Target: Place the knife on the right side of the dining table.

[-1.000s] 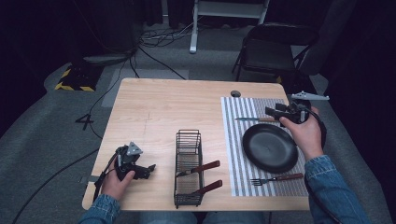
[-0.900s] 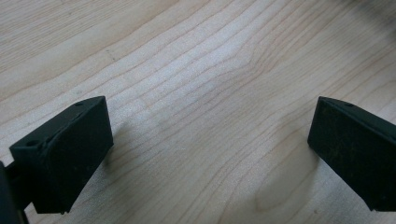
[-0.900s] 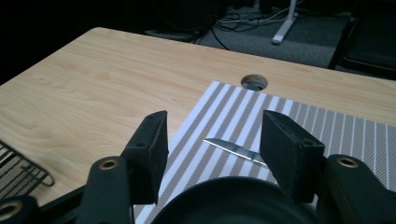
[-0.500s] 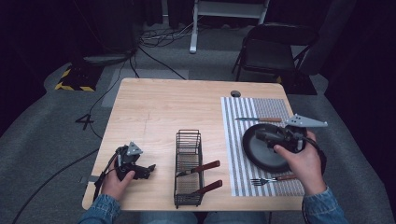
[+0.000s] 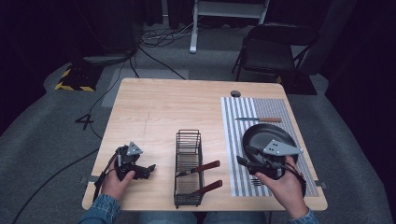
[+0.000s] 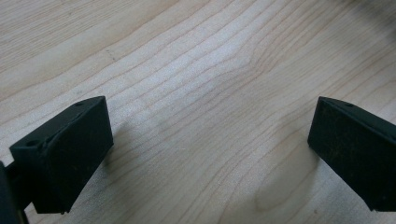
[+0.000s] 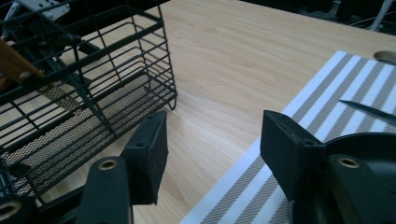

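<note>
My left gripper (image 5: 150, 168) rests near the table's front left corner, held by a hand. Its jaws stand wide open (image 6: 210, 154) over bare wood with nothing between them. My right gripper (image 5: 243, 156) hovers at the near left edge of a black plate (image 5: 268, 137) and points left toward a black wire basket (image 5: 189, 140). It is open (image 7: 212, 149) and holds nothing; bare wood and the edge of the striped mat (image 7: 322, 88) lie between its fingers. The basket (image 7: 84, 93) holds two utensils with reddish-brown handles (image 5: 205, 165).
The plate sits on a grey-and-white striped mat (image 5: 233, 135) at the table's right. A knife (image 5: 259, 120) lies on the mat beyond the plate. A fork (image 5: 254, 182) lies partly under my right hand. A folding chair (image 5: 275, 51) stands behind the table.
My right gripper has come from the plate's far right side toward the front and left, and now points at the basket. The left gripper has stayed put.
</note>
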Motion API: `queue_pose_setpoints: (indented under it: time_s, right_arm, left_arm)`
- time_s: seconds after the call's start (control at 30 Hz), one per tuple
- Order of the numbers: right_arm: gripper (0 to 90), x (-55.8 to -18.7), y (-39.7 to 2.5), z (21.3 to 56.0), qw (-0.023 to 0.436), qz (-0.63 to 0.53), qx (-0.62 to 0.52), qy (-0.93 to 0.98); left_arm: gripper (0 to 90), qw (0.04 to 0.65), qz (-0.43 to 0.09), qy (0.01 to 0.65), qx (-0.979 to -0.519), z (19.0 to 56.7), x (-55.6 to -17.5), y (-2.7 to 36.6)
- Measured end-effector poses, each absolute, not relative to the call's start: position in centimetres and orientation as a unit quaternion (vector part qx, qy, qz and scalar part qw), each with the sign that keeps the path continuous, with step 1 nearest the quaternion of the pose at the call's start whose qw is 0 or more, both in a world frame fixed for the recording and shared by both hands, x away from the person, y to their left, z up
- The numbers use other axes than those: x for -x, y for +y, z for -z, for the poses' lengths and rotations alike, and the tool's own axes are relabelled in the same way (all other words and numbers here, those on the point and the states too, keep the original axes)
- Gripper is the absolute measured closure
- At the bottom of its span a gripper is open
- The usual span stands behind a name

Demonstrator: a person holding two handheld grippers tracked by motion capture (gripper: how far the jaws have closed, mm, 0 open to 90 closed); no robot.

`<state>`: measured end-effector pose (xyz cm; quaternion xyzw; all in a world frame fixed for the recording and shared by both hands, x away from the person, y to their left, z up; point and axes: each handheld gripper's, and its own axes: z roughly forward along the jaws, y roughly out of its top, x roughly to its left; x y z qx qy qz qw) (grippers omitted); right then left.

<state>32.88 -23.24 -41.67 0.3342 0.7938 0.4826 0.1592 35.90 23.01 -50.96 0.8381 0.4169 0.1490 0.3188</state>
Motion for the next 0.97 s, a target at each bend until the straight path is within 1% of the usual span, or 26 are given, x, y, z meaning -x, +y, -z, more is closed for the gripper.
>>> queue_pose_setpoints:
  time_s: [0.27, 0.57, 0.8, 0.9, 0.97]
  right_arm:
    - [42.2, -31.9, -20.1, 45.8, 0.144, -0.467, -0.303, 0.818]
    - [41.6, -30.9, -17.0, 49.2, 0.121, -0.448, -0.284, 0.839]
    - [41.0, -30.6, -15.8, 50.7, 0.114, -0.427, -0.28, 0.852]
    - [43.0, -30.4, -15.6, 50.7, 0.129, -0.411, -0.275, 0.86]
    - [42.8, -30.5, -15.3, 50.8, 0.126, -0.4, -0.269, 0.867]
  left_arm:
    - [0.2, 0.32, -0.148, 0.419, -0.837, 51.0, -35.9, 23.0]
    - [0.2, 0.319, -0.149, 0.417, -0.838, 51.0, -35.9, 23.0]
    - [0.2, 0.319, -0.149, 0.417, -0.838, 51.0, -35.9, 23.0]
    - [0.2, 0.319, -0.149, 0.417, -0.838, 51.0, -35.9, 23.0]
    - [0.2, 0.32, -0.148, 0.418, -0.837, 51.0, -35.9, 23.0]
